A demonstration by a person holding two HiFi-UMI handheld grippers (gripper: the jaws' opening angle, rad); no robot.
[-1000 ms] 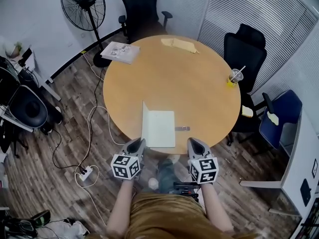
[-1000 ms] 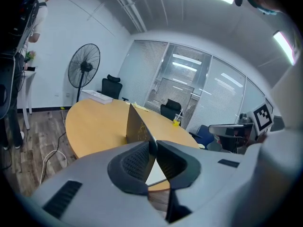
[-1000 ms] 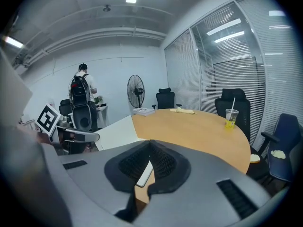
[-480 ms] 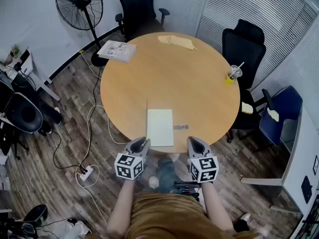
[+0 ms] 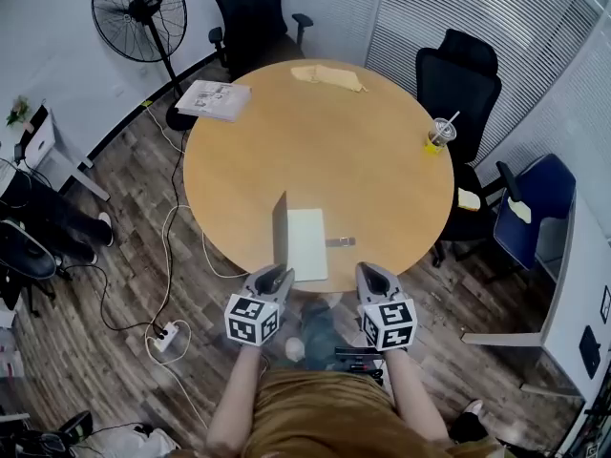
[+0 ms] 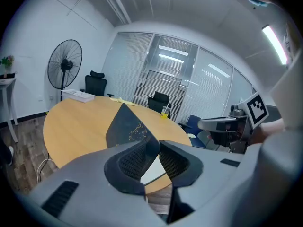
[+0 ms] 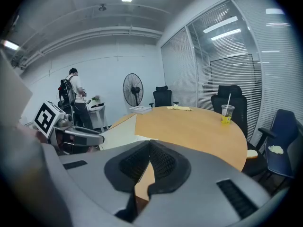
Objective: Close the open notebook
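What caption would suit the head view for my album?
Notebook half shut on a round wooden table, its dark cover standing upright beside the white page.

A round wooden table (image 5: 334, 151) is seen on a plank floor (image 5: 124, 256). At its far edge a yellow cloth (image 5: 327, 76) is laid, at the far left a stack of papers (image 5: 214, 99). A cup (image 5: 437, 136) with a straw is stood near the right edge. A standing fan (image 5: 132, 15), two black chairs (image 5: 250, 8) (image 5: 456, 74) and a blue chair (image 5: 535, 208) are placed around it. A power strip (image 5: 168, 333) is seen on the floor.
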